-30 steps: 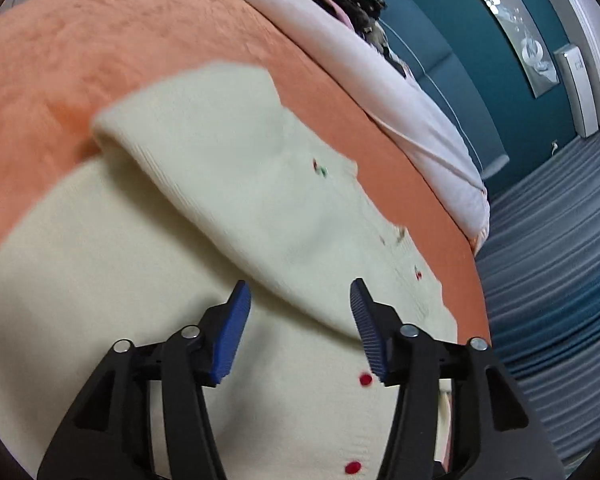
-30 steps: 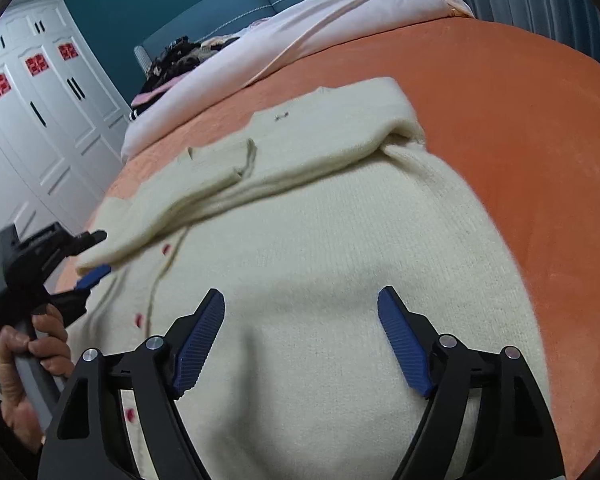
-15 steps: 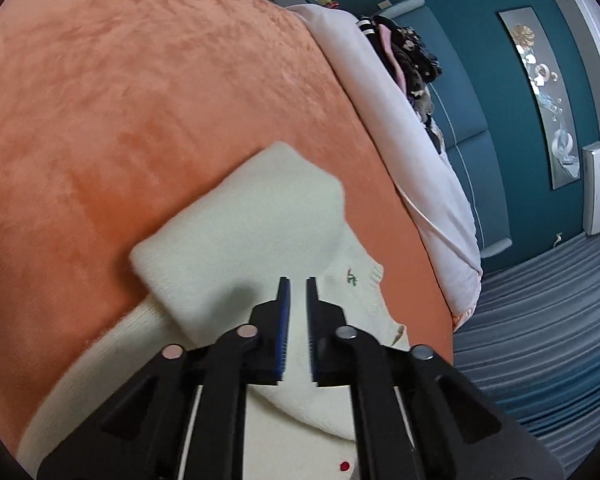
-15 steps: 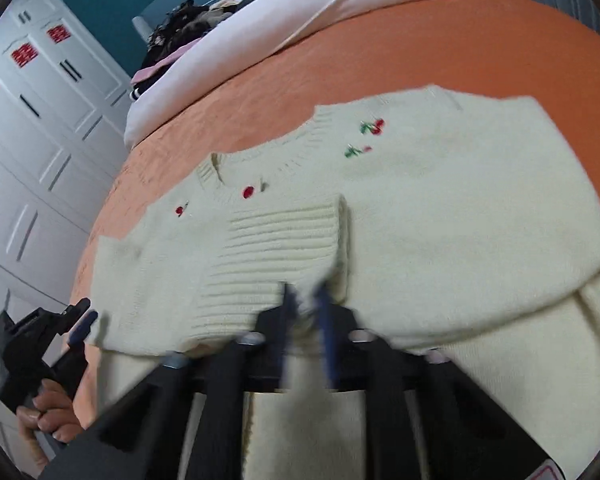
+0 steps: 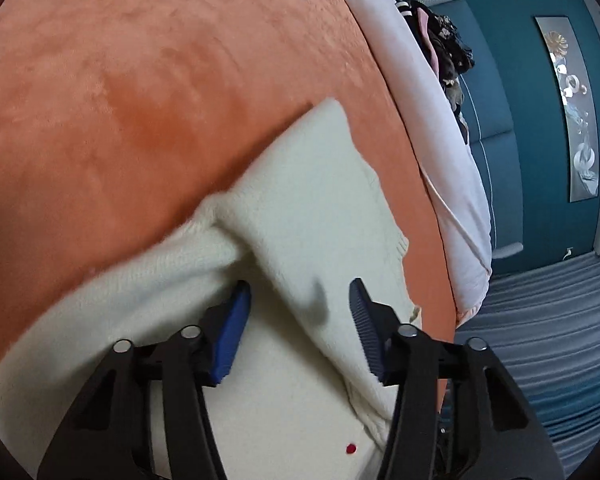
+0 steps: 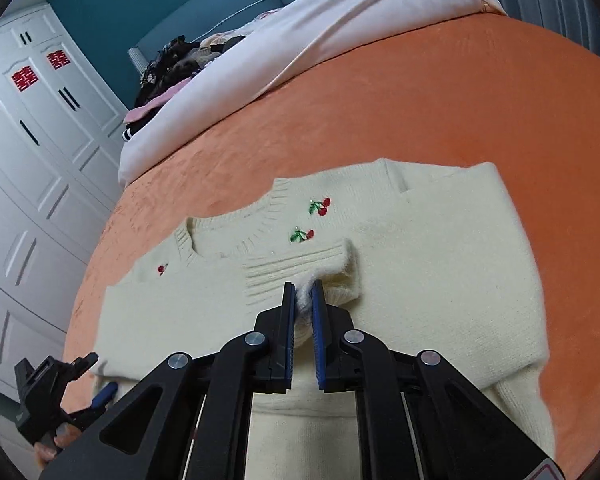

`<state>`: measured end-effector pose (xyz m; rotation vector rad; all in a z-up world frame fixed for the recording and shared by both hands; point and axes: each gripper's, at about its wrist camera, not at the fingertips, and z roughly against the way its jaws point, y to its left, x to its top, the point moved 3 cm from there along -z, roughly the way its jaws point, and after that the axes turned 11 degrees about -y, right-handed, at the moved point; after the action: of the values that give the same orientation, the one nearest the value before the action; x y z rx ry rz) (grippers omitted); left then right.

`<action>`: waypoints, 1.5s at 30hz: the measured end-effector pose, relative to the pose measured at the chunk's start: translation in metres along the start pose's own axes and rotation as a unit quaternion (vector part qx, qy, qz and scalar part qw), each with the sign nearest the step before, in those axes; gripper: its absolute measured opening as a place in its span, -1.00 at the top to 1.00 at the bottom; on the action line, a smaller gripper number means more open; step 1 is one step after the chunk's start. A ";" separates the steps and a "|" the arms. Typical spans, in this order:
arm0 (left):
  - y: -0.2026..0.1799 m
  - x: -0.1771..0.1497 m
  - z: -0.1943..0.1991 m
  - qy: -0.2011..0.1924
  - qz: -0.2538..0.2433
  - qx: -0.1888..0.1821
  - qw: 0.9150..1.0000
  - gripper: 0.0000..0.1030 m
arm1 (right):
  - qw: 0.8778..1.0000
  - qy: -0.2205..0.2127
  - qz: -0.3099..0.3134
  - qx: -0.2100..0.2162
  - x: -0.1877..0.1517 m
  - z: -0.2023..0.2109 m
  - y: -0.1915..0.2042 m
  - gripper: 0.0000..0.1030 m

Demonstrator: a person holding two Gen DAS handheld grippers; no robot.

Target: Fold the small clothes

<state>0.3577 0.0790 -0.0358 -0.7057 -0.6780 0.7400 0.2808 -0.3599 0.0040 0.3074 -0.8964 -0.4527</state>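
A cream knit cardigan (image 6: 440, 240) with cherry embroidery and red buttons lies flat on the orange blanket (image 6: 420, 100), both sleeves folded across the chest. My right gripper (image 6: 303, 300) is shut on the ribbed cuff of a sleeve (image 6: 296, 268) lying over the chest. My left gripper (image 5: 298, 312) is open, its jaws on either side of the folded shoulder edge of the cardigan (image 5: 300, 208) at its left side. The left gripper also shows in the right wrist view (image 6: 96, 392) at the cardigan's lower left edge.
A pale pink duvet (image 6: 320, 40) and a pile of dark clothes (image 6: 172, 60) lie at the head of the bed against a teal headboard. White wardrobe doors (image 6: 28, 140) stand to the left. The bed edge drops to a striped grey floor (image 5: 540, 320).
My left gripper was shut half a second ago and has opened over the cardigan's shoulder fold. My right gripper, open a second ago, has shut on the sleeve cuff and holds it.
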 end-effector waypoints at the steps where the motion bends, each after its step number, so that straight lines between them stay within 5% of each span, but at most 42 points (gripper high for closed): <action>1: -0.007 0.007 -0.002 -0.003 -0.009 -0.005 1.000 0.56 | 1.000 -0.014 0.000 0.011 0.008 0.007 0.004 0.83; 6: -0.034 0.021 0.000 -0.038 -0.089 -0.019 0.995 0.61 | 0.995 -0.088 0.015 0.050 0.038 0.043 0.023 0.84; 10: 0.005 0.005 -0.015 -0.033 -0.127 0.029 0.991 0.79 | 0.997 0.055 0.038 -0.044 -0.027 -0.034 -0.023 0.86; 14: 0.011 0.001 -0.009 -0.049 -0.171 0.001 0.984 0.79 | 0.999 0.016 -0.020 -0.019 -0.016 -0.009 -0.028 0.84; 18: 0.013 -0.008 -0.007 -0.074 -0.199 -0.003 0.977 0.78 | 0.998 -0.065 0.000 -0.004 0.008 0.029 0.004 0.81; 21: 0.011 -0.009 -0.005 -0.078 -0.200 -0.007 0.977 0.78 | 0.998 -0.017 0.045 0.026 0.001 0.005 0.038 0.81; 24: 0.014 -0.005 -0.006 -0.077 -0.187 -0.022 0.979 0.78 | 0.993 0.090 0.080 -0.013 -0.034 -0.062 0.039 0.92; 30: 0.016 -0.007 -0.008 -0.082 -0.189 -0.028 0.978 0.78 | 1.000 0.004 0.027 0.013 -0.004 -0.024 0.041 0.83; 32: 0.016 -0.007 -0.009 -0.081 -0.189 -0.027 0.978 0.78 | 0.998 0.036 0.038 -0.039 -0.015 -0.039 0.022 0.78; 33: 0.016 -0.007 -0.009 -0.081 -0.191 -0.024 0.978 0.78 | 0.995 0.071 0.035 -0.053 -0.027 -0.051 0.005 0.98; 36: 0.012 -0.006 -0.007 -0.072 -0.197 -0.014 0.978 0.78 | 0.998 0.055 0.008 -0.041 -0.023 -0.029 -0.004 0.97; 39: 0.007 -0.006 0.013 -0.054 -0.210 -0.006 0.976 0.61 | 0.999 0.024 -0.002 -0.029 -0.015 0.024 0.000 0.78; 40: 0.010 -0.008 0.027 -0.047 -0.213 -0.012 0.976 0.33 | 0.999 0.013 0.010 -0.033 -0.018 0.048 -0.001 0.74; 42: 0.023 -0.013 0.064 -0.037 -0.215 -0.008 0.976 -0.27 | 0.997 0.000 0.041 -0.061 -0.031 0.093 -0.011 0.07; 43: 0.033 -0.016 0.084 -0.036 -0.211 -0.007 0.977 -0.41 | 0.996 -0.004 0.053 -0.078 -0.042 0.119 -0.022 -0.17; 45: 0.057 -0.024 0.123 -0.024 -0.202 0.005 0.979 -0.57 | 0.993 0.002 0.061 -0.101 -0.071 0.164 -0.047 -0.22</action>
<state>0.2319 0.1310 -0.0154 -0.5184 -0.8311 0.3859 0.0990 -0.3764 0.0326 0.0676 -0.8532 -0.4250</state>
